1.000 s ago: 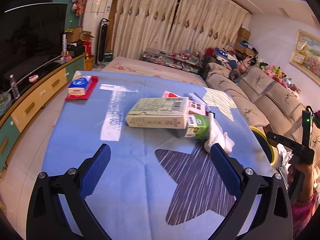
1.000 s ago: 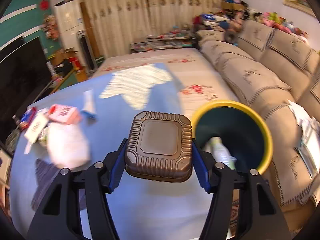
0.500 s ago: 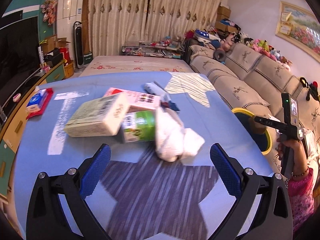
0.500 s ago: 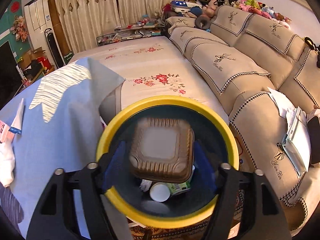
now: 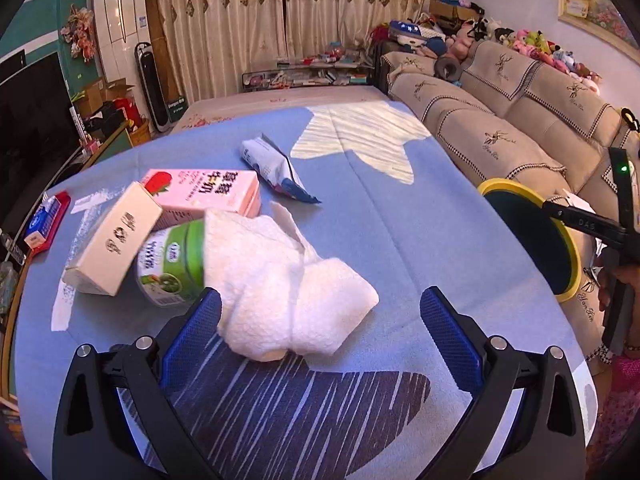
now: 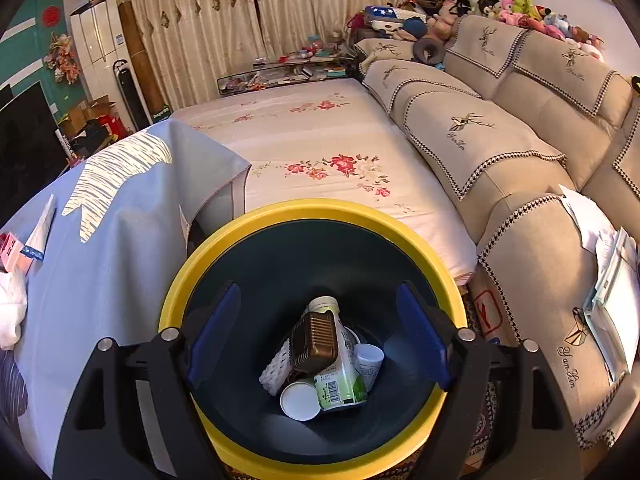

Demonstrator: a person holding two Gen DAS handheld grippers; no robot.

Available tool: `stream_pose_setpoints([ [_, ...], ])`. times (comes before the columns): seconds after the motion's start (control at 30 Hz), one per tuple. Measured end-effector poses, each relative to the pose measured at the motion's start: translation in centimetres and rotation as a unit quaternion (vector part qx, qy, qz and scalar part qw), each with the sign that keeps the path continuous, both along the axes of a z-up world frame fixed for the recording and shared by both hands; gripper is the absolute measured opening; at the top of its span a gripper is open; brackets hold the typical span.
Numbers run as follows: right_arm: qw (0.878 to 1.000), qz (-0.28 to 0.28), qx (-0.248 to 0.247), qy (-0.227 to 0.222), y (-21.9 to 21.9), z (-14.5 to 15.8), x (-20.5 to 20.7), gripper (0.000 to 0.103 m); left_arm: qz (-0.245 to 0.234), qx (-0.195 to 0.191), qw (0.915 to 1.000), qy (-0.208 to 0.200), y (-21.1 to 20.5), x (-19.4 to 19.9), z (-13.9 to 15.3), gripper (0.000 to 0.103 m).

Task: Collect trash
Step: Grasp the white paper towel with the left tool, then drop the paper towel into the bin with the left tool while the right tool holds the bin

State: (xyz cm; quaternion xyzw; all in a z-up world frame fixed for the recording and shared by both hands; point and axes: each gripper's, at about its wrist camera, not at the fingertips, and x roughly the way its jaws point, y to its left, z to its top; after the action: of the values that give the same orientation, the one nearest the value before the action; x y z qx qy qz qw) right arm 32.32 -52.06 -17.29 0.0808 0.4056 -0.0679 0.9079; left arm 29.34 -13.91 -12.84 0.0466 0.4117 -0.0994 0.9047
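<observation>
I am looking at a tabletop (image 5: 400, 220) draped in a blue cloth printed with a pale star and a dark striped one, in a living room with beige patterned curtains, a long sofa (image 6: 520, 140) whose covers carry an embroidered deer and a script I cannot read, a dark television at the far left, and soft toys piled along the sofa back. My left gripper (image 5: 320, 344) has its jaws wide apart with a crumpled white paper towel (image 5: 288, 292) lying between them, the left pad close against it but not pressing. Behind the towel lie a green-labelled bottle (image 5: 172, 264), a cream carton (image 5: 116, 244) resting across a pink strawberry milk carton (image 5: 212, 192) with Chinese characters, and a blue-and-white wrapper (image 5: 276, 170). My right gripper (image 6: 318, 336) hangs over the yellow-rimmed bin (image 6: 312, 210) beside the tabletop, jaws opening with nothing between them. In the bin lie a brown ribbed tray (image 6: 316, 340), a green-and-white bottle (image 6: 340, 380) with a barcode, and a white cup (image 6: 300, 400).
</observation>
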Motion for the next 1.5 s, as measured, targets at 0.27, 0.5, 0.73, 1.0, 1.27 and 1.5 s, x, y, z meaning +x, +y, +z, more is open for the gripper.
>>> stream_pose_setpoints([
  [0.27,1.000,0.018,0.010,-0.005,0.2,-0.4,0.2,0.078,0.030,0.016,0.9992,0.024,0.2,2.6,-1.9,0.084],
  [0.5,0.999,0.034,0.015,-0.006,0.9,-0.1,0.8,0.078,0.042,-0.003,0.9978,0.051,0.9,3.1,-2.8,0.043],
  [0.73,0.999,0.042,0.014,-0.009,2.1,0.4,0.3,0.078,0.027,-0.032,0.9979,0.048,1.9,1.2,-2.0,0.015],
  [1.0,1.000,0.011,0.005,-0.015,1.9,1.0,-3.0,0.078,-0.054,-0.056,0.9970,0.000,0.7,-2.8,3.4,0.014],
  [1.27,0.999,-0.041,-0.009,-0.023,-0.4,2.4,-8.0,0.078,-0.173,-0.080,0.9814,-0.023,-6.0,-3.6,7.8,0.014],
  [1.5,0.995,-0.093,-0.022,-0.020,-3.6,2.6,-11.3,0.079,-0.265,-0.101,0.9586,0.017,-15.2,-1.0,7.5,0.014],
])
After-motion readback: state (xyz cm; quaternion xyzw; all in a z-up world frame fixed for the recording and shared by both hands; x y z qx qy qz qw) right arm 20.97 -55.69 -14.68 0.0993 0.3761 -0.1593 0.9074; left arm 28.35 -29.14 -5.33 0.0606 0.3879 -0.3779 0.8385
